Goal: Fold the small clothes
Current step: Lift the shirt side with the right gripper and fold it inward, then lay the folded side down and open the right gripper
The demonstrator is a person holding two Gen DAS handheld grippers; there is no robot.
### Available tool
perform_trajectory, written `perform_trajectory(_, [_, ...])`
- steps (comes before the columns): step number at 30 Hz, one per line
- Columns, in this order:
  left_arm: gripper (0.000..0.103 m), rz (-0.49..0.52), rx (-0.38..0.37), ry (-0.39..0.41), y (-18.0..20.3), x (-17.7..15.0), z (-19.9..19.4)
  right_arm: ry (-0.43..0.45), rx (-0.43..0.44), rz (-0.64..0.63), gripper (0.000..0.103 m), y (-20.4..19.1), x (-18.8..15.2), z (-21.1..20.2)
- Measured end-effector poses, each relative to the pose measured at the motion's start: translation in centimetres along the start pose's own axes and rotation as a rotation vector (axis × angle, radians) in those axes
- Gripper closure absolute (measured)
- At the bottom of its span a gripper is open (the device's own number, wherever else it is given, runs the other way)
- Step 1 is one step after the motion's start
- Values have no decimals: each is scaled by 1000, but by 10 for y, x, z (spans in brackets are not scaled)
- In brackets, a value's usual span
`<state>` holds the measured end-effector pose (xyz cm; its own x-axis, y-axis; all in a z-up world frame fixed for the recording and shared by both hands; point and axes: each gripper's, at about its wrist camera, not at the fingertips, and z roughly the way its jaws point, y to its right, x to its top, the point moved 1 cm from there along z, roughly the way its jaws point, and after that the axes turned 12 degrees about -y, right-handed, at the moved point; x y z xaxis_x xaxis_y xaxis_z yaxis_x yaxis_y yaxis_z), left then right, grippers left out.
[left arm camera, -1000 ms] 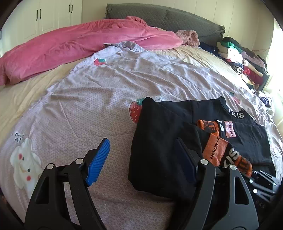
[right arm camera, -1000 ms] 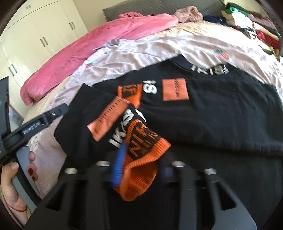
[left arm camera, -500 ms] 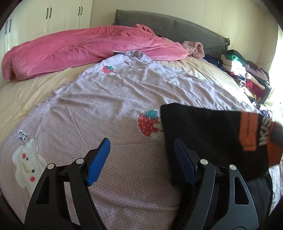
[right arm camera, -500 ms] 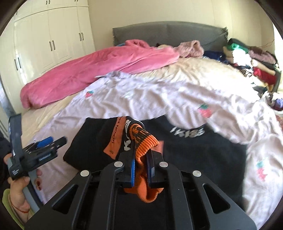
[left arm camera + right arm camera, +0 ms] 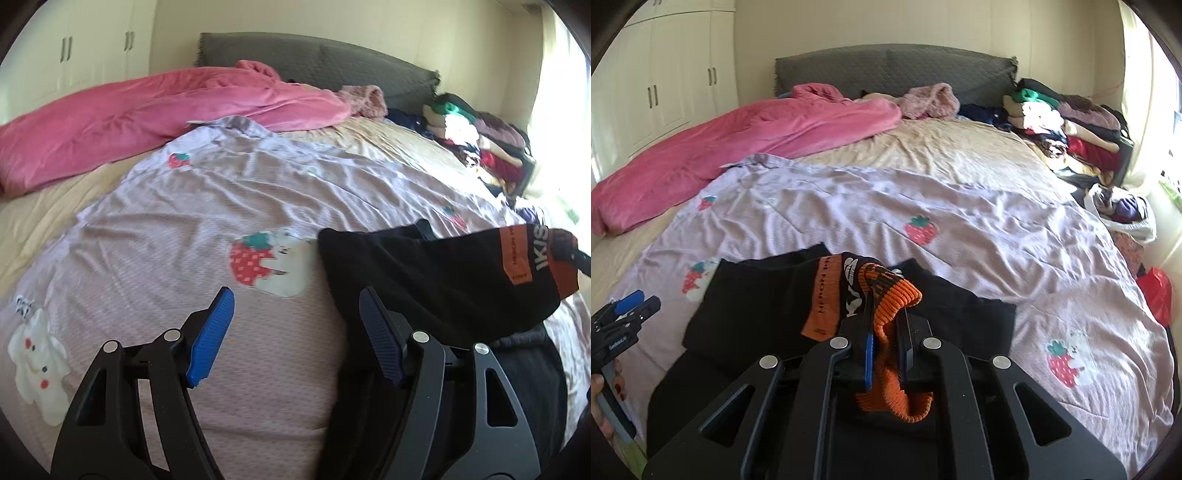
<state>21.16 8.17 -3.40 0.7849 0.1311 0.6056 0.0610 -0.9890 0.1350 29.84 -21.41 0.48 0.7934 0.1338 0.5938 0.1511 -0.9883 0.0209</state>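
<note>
Orange ribbed cuff [image 5: 899,295] of the black sweater [image 5: 753,295] sits clenched between the blue pads of the right claw [image 5: 885,349]; the knit bulges above the jaws and hangs below them. A second ago this claw was low over the garment with the cuff only just entering the jaws; now the jaws are fully closed on it and the view looks out across the whole bed, so the sleeve has been lifted up and drawn across the body of the sweater. In the left wrist view the sleeve [image 5: 491,266] stretches as a raised black band towards the right edge, orange patch and white lettering showing, no longer lying flat on the torso.

Left claw [image 5: 295,332]: released, nothing between its pads. Its jaws have just been closing somewhat, still over bare lilac quilt [image 5: 184,229]; its right finger stands just beside the sweater's left edge, not gripping it.

Sweater lies on the lilac strawberry-print quilt at the near side of the bed, torso flat, one sleeve airborne. Pile of other clothes [image 5: 1067,122] at the far right, well apart.

Judgement: sleeve fold is in progress, early in the garment. Next step likely needs the sleeve laid flat across the torso before release. Risk: the slack cloth drags the torso out of square.
</note>
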Motion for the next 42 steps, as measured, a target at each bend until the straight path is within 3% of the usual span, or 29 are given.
perform_trajectory(5, [50,86,-27,-16,30,-1,6,-24,-8,24,95,13,-6,11])
perform_trajectory(11, [57,110,-37,-66,55,4,13,-42,-19,27,95,21,-10,17])
perform_trajectory(17, [57,153,-47,-148,92,12,44,-82,-34,6,95,24,-14,29])
perform_trajectory(22, [57,207,-36,-195,95,0,64,-109,-60,-17,93,31,-16,40])
perform_trajectory(27, [56,213,-59,-188,91,-1,64,-124,-109,6,80,39,-24,52])
perform_trajectory(34, [56,212,-61,-134,83,2,48,-156,-43,131,62,61,-50,58])
perform_trajectory(36, [56,206,-66,-128,80,4,46,-159,-30,160,52,64,-55,59])
perform_trajectory(42, [56,220,-48,-145,82,2,50,-182,97,223,52,67,-64,71])
